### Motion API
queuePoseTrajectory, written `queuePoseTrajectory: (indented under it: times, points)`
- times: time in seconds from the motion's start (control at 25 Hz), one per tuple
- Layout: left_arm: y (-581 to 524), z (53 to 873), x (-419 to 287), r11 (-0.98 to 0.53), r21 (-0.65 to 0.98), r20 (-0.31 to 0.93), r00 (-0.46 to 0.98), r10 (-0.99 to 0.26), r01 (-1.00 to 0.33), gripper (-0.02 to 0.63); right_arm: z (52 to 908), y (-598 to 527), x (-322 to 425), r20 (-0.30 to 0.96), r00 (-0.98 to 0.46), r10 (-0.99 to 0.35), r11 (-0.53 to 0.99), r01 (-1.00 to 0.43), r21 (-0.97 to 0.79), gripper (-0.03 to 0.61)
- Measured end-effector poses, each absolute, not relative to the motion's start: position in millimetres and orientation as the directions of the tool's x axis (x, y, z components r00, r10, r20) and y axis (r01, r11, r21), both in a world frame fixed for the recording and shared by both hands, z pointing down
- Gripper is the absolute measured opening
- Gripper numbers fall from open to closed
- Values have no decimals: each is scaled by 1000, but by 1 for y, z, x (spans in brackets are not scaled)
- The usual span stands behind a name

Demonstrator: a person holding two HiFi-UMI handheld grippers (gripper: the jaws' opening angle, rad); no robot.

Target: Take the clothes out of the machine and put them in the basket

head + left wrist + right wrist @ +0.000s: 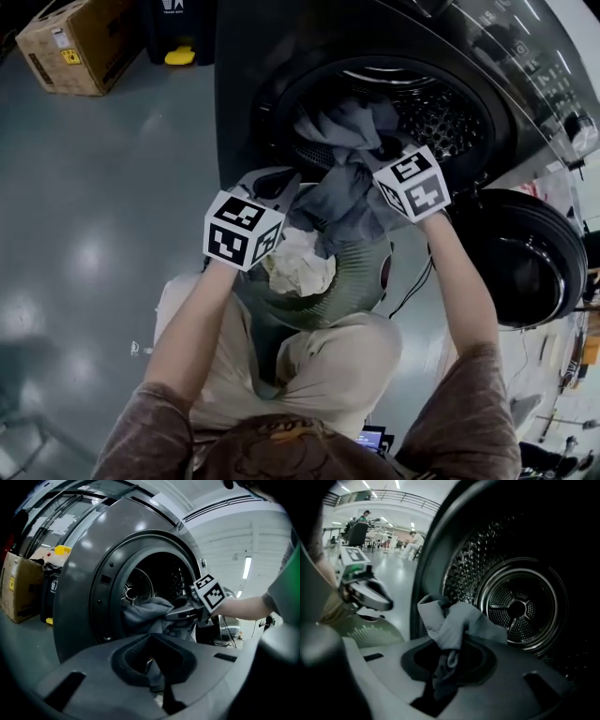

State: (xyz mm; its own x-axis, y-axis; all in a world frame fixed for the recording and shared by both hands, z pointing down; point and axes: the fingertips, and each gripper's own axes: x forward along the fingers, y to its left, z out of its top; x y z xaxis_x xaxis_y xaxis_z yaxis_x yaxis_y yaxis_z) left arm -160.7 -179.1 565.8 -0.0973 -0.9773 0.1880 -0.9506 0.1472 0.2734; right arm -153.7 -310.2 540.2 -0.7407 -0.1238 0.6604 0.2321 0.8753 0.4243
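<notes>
A grey garment [339, 192] spills out of the washing machine's drum [441, 112] and hangs over the green basket [366, 281] below the opening. My right gripper [377, 152] is at the drum mouth, shut on a fold of grey cloth [450, 625] that bunches up between its jaws. My left gripper [277, 184] is just left of the hanging cloth, in front of the drum rim. A strip of grey cloth [157, 670] sits in its jaw gap and it looks shut on it. A crumpled white cloth [298, 262] lies in the basket.
The round machine door [527, 255] stands swung open at the right. A cardboard box [75, 42] sits on the floor at the far left, next to a dark bin with a yellow part [180, 54]. I am crouched right behind the basket.
</notes>
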Motion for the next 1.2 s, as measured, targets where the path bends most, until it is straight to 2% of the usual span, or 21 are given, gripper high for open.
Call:
queuePoseTrajectory:
  times: [0.28, 0.52, 0.8, 1.0, 1.2]
  points:
    - [-175, 565, -163, 142, 283, 172, -96, -980, -949, 6, 523, -251, -72, 691, -723, -5, 884, 320, 341, 77]
    - [-174, 562, -158, 128, 276, 165, -84, -983, -953, 6, 563, -208, -24, 766, -635, 100, 902, 383, 200, 77]
    - [-172, 558, -154, 121, 253, 162, -82, -983, -960, 6, 620, -161, -7, 827, -494, 270, 884, 467, -10, 78]
    - [-169, 555, -151, 127, 245, 158, -90, -983, -961, 6, 610, -163, -14, 802, -544, 248, 875, 482, 56, 143]
    - [-165, 554, -156, 141, 247, 160, -103, -982, -959, 6, 550, -173, -19, 757, -610, 234, 853, 502, 141, 135]
